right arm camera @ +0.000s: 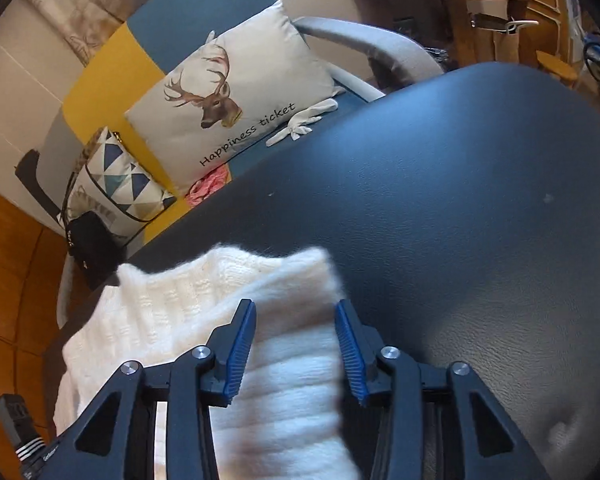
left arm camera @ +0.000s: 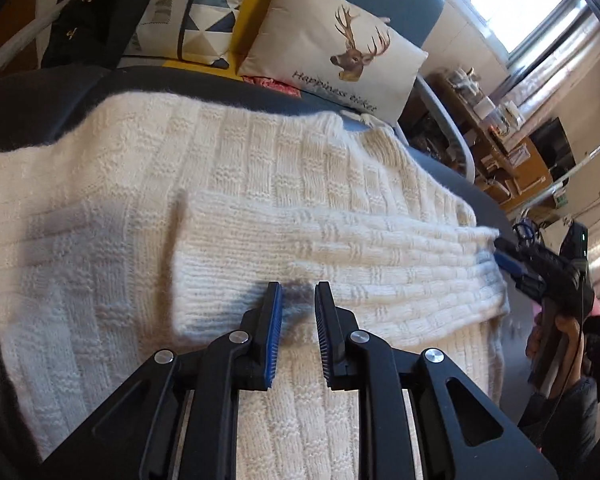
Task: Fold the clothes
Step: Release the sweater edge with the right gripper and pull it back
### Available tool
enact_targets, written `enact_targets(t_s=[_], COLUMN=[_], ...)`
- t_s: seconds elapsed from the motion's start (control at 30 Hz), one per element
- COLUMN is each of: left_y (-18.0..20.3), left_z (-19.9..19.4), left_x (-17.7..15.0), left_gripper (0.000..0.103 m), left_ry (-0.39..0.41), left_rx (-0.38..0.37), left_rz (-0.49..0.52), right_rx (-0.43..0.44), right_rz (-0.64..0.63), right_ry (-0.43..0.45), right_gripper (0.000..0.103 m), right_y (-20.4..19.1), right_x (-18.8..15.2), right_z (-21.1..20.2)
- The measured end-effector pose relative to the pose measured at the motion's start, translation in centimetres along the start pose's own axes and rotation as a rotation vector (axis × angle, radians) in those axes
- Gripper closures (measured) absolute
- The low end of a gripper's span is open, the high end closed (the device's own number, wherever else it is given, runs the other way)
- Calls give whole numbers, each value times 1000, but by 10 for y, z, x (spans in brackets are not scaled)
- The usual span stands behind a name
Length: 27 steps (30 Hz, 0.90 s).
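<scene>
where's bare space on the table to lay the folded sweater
Free: the dark tabletop right of the white knit sweater, out to its far edge by the sofa's grey armrest. Crowded: the sweater's side, covered almost to the edge by the deer cushion.

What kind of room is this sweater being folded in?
Probably a lived-in living room at home. A sofa with a deer cushion stands behind the dark table that holds the white sweater, and a cluttered wooden desk sits under a window.
</scene>
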<state>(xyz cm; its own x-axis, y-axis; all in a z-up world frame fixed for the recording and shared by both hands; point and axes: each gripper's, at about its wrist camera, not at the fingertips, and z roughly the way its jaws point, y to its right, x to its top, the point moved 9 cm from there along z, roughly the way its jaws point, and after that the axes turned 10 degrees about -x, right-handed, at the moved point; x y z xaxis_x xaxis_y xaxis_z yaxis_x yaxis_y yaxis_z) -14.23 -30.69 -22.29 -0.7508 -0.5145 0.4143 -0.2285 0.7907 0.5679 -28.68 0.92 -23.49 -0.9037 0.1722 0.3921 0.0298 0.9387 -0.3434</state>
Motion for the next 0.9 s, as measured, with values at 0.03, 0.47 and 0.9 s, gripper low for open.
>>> enact_targets(t_s=[0.03,0.47,0.9], left_y=[0,8,-6], left_z=[-3,-6,-9], left_x=[1,5,1], left_gripper=[85,80,79], left_ry=[6,13,9], left_rx=[-16,-54,8], left_rz=[-8,-46,-62], right_rx=[39,123,88], right_rz=[5,34,89], right_ry=[-18,-80,-108], right_gripper=[59,65,71], right_y=[-2,0,22], right_x=[-4,-43,-73], right_z=[-5,-27,-28])
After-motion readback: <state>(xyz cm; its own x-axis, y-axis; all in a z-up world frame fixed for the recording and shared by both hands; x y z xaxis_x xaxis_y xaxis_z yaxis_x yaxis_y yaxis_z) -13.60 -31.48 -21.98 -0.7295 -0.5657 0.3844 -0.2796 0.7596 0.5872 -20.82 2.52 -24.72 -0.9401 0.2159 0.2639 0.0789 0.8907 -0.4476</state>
